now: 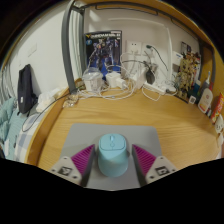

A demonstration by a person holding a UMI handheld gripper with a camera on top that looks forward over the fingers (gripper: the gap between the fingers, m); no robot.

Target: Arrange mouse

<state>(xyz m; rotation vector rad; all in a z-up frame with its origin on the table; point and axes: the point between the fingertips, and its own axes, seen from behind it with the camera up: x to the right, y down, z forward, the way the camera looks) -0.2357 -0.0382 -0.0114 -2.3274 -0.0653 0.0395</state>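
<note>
The gripper (113, 170) points forward over a grey mouse mat (120, 140) on a wooden desk (55, 135). Its two fingers, with magenta pads (82, 160), stand moderately apart, and a light blue mouse (112, 155) sits between them on the near part of the mat. The pads lie very close to the mouse's sides, but whether they press on it cannot be told. The mouse has a darker blue top near its middle. Beyond the mouse, the mat runs on towards the back of the desk. Farther beyond the mat, white cables (120, 85) lie tangled along the desk's far side. Behind the cables, a poster (103, 48) of a dark armoured figure leans against the wall. Off to the mat's far right, small bottles and boxes (195, 92) crowd the desk's edge.
</note>
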